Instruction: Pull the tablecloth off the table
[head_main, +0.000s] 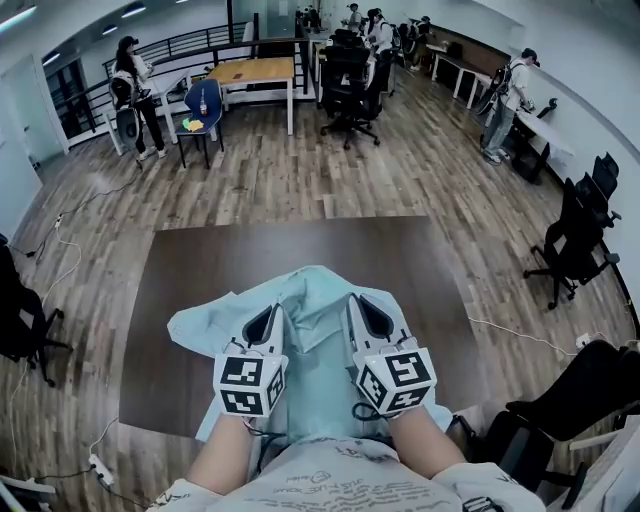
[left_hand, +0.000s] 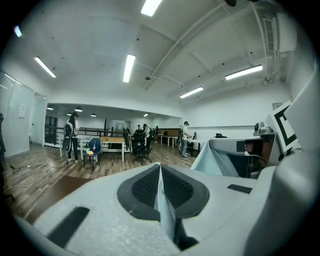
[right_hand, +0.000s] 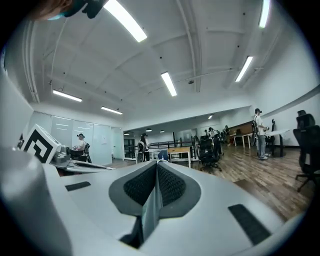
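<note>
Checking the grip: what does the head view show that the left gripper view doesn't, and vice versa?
Head view only: the whole tablecloth, bunched at the near edge of the table; the person's forearms. Left gripper view only: a cloth fold pinched between the left gripper's shut fingers; ceiling lights. Both: cloth, table, right gripper, floor, people.

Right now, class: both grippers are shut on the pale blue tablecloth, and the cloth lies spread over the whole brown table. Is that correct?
One part is wrong. The left gripper and the right gripper are shut on the tablecloth, but the head view shows it bunched up at the near side, leaving most of the brown table bare.
</note>
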